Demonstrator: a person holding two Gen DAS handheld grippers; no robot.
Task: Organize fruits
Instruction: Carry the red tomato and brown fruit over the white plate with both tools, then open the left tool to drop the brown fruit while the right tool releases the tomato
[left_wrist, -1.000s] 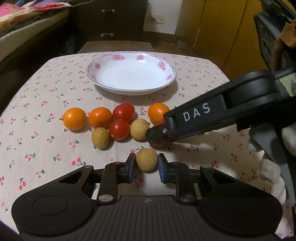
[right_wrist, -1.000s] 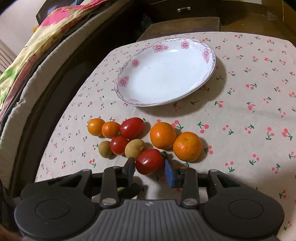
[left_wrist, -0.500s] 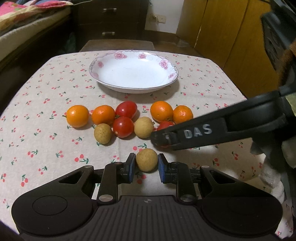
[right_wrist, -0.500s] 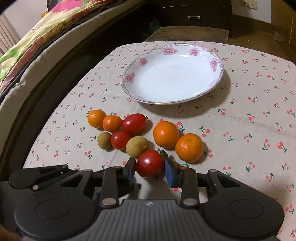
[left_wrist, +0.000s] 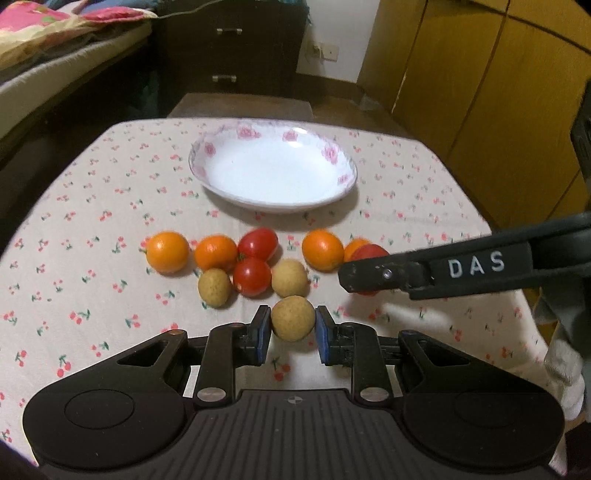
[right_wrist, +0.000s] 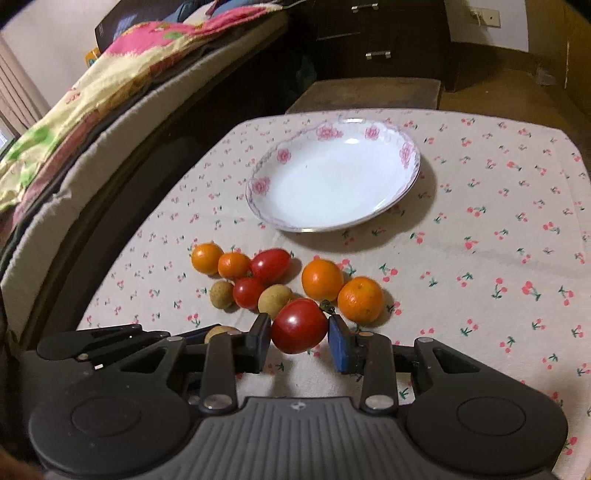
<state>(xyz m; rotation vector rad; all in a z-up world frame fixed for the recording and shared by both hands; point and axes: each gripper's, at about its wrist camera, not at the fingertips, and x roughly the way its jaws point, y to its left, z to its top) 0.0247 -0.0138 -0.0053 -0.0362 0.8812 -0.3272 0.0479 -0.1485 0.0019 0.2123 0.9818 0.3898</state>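
Both tongs are gripping fruit: the left gripper (left_wrist: 292, 329) is clamped on a tan longan (left_wrist: 293, 318), and the right gripper (right_wrist: 298, 342) pinches a red tomato (right_wrist: 299, 325) between its blue pads. On the cherry-print cloth (right_wrist: 480, 258) lie oranges, tomatoes and longans in a loose row just beyond, with the white plate (right_wrist: 408, 155) farther back.

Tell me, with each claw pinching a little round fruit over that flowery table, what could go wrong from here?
The left gripper pinches a small round tan fruit only at its sides, so it might slip out and roll.

The right gripper pinches a smooth red tomato; squeezing harder could bruise it.

Both fruits probably go to the white flower-rimmed plate, so the two grippers, already close together, might bump.
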